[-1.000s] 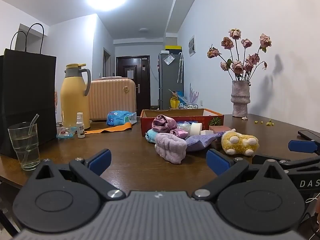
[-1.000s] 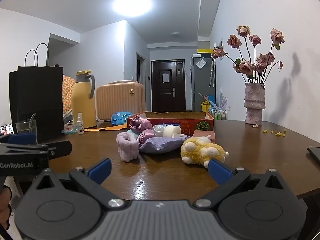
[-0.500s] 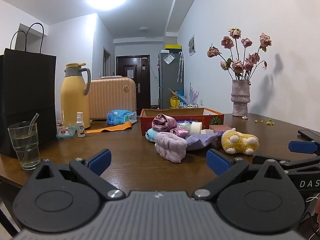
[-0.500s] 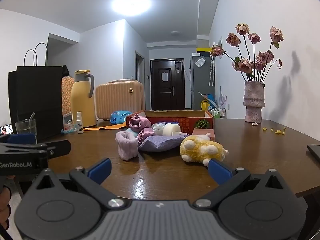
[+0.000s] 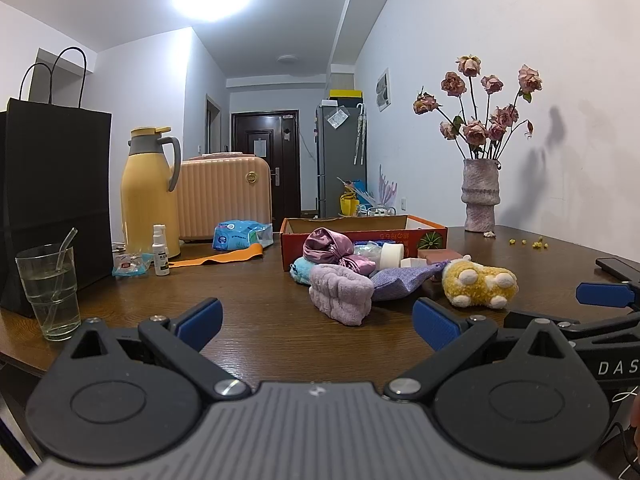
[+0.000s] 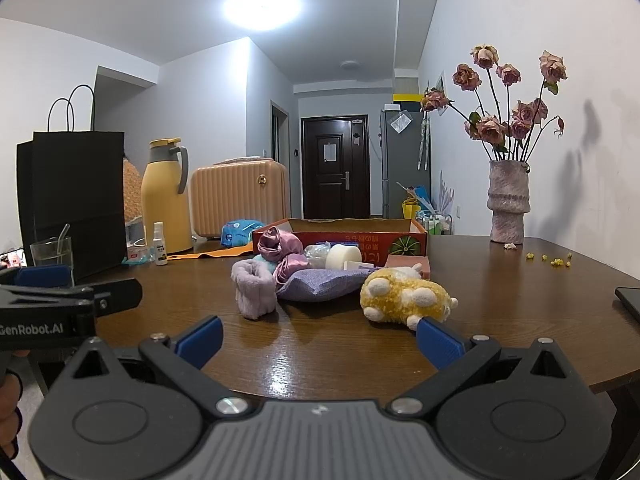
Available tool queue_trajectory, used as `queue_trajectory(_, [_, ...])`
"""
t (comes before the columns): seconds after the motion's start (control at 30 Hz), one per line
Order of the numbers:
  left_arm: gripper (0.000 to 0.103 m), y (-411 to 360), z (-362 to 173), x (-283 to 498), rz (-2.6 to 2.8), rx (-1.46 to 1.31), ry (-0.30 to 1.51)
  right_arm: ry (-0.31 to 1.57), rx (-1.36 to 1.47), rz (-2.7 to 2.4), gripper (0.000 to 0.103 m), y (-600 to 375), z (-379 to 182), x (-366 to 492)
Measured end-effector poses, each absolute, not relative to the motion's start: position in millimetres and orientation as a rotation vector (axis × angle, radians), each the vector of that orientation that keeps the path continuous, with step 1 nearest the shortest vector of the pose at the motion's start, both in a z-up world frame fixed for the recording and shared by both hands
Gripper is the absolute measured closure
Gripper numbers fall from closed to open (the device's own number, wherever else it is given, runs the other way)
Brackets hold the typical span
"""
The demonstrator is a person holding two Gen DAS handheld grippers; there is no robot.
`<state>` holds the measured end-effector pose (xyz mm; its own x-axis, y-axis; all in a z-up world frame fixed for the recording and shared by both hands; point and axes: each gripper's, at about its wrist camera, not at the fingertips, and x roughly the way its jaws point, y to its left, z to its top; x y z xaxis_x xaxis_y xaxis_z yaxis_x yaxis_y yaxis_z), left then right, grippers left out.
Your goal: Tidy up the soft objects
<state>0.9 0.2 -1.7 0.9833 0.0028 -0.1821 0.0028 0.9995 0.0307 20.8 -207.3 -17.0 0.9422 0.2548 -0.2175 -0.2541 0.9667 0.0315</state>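
Each handheld tool is a matte black plastic two-finger gripper: the left gripper [image 5: 316,318] and the right gripper [image 6: 320,334] both show a ribbed grey centre housing, flanked by two round black discs with recessed circles. Angular black linkage arms fixed by silver screws carry blue rectangular finger pads [image 5: 200,316]. In the right wrist view the left tool's side bears white lettering "GenRobot.AI"; in the left wrist view the right tool's side shows white letters "DAS" and thin dark cables beneath.

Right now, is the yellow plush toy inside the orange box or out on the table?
Out. The yellow plush toy lies on the bare table, in front of the orange box, near the right gripper.
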Motion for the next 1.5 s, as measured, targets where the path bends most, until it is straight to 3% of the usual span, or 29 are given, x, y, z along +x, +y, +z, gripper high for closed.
queue_trajectory(1.5, [0.000,-1.8,-1.7,0.5,-0.001,0.036,0.185,0.246,0.008,0.267,0.000,-206.6,-20.1,21.6])
